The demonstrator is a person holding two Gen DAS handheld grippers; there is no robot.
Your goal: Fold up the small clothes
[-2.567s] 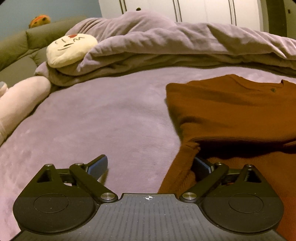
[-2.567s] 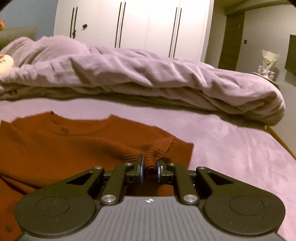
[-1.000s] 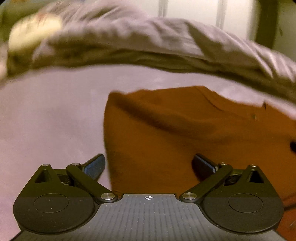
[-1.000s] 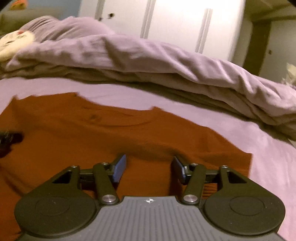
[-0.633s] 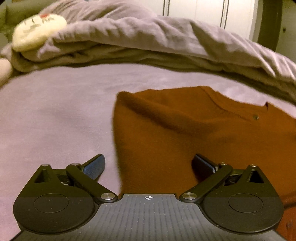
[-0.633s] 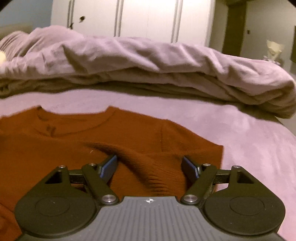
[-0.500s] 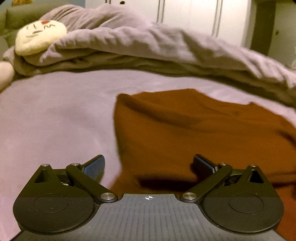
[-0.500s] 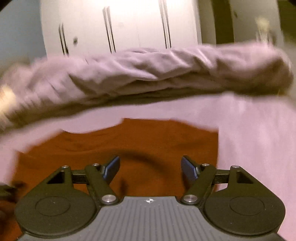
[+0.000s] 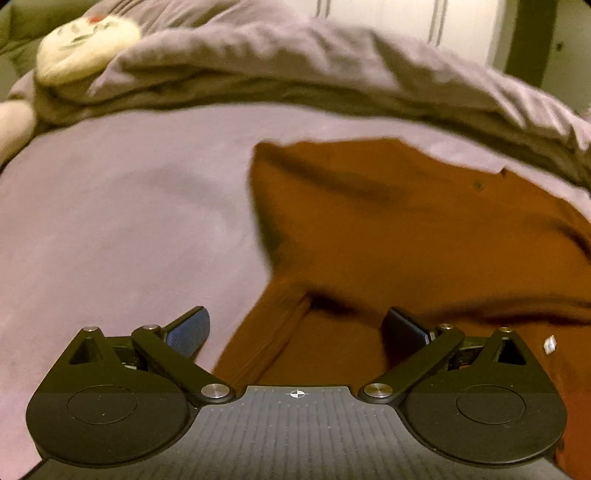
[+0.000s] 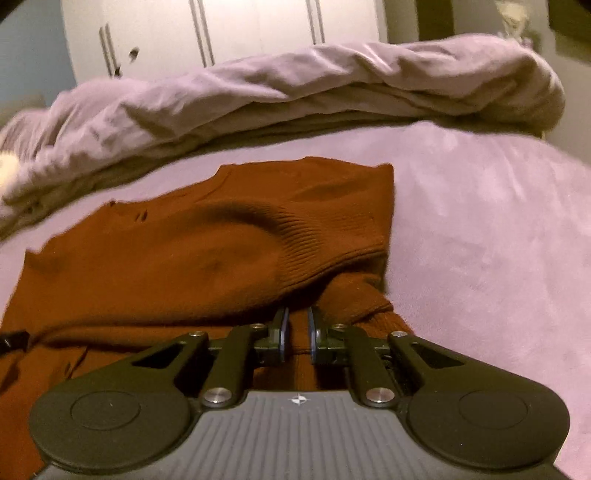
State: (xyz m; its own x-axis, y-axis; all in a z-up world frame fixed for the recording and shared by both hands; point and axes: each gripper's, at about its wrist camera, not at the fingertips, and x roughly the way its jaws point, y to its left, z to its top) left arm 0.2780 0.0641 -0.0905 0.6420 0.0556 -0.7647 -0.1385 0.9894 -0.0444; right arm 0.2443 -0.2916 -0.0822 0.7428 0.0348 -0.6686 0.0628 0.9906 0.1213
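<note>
A rust-brown knitted sweater (image 9: 406, 229) lies flat on the lilac bed sheet (image 9: 110, 229). My left gripper (image 9: 295, 328) is open and straddles the sweater's left edge, where a ribbed fold runs between its fingers without touching them. In the right wrist view the sweater (image 10: 184, 266) has a sleeve with a ribbed cuff (image 10: 332, 240) folded across its body. My right gripper (image 10: 296, 328) is at the sweater's right side, just below that cuff. Its jaws are closing, with only a thin gap left and a pinch of brown knit between the pads.
A bunched lilac duvet (image 10: 295, 85) lies across the far side of the bed. A cream plush toy (image 9: 85, 44) rests at its left end. White wardrobe doors (image 10: 240, 29) stand behind. Bare sheet (image 10: 480, 240) extends right of the sweater.
My right gripper, open half a second ago, has come nearly shut on the sweater's right side. The left gripper has drifted, still open, so a ribbed fold now lies between its fingers.
</note>
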